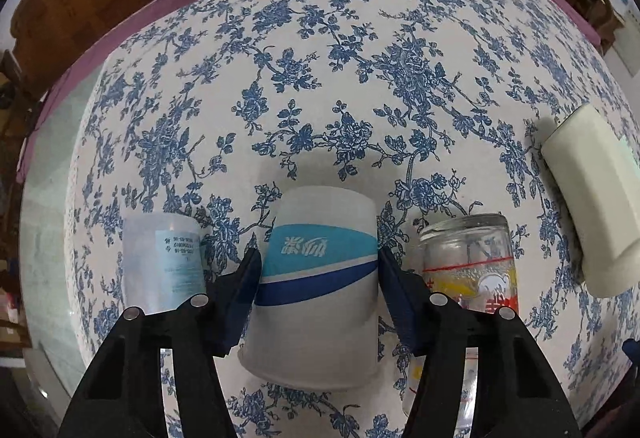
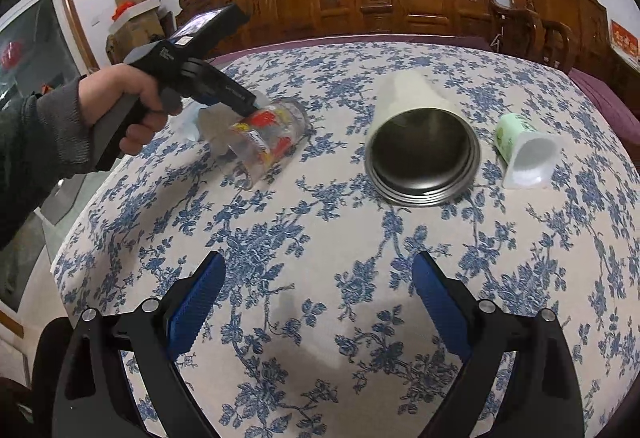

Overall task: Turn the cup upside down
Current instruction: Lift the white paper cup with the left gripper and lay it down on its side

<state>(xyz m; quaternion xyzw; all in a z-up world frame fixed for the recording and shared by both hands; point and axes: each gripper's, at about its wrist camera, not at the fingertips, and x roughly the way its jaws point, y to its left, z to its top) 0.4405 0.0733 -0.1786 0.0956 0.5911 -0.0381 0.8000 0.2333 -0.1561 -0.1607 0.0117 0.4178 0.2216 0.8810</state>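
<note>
- White paper cup [image 1: 316, 290] with teal and dark-blue bands and white Chinese characters printed upside down, base away from the camera, rim nearest; at 6 o'clock on the floral tablecloth [image 1: 320, 78].
- Left gripper [image 1: 318, 274] clenched on that cup, dark pads pressing both sides.
- Translucent plastic cup [image 1: 164, 266] just beside at 9 o'clock, pale-blue label with tiny inverted print, unreadable.
- Glass jar [image 1: 470, 266] just beside at 3 o'clock, red and yellow print, red characters partly hidden.
- Cream tumbler [image 2: 420, 142] lying on its side at 12 o'clock of the right wrist view, steel mouth toward camera.
- Green-and-white yogurt cup [image 2: 524, 150] on its side at 2 o'clock.
- Right gripper [image 2: 318, 298] released, blue pads wide apart above cloth, grasping nothing.
</note>
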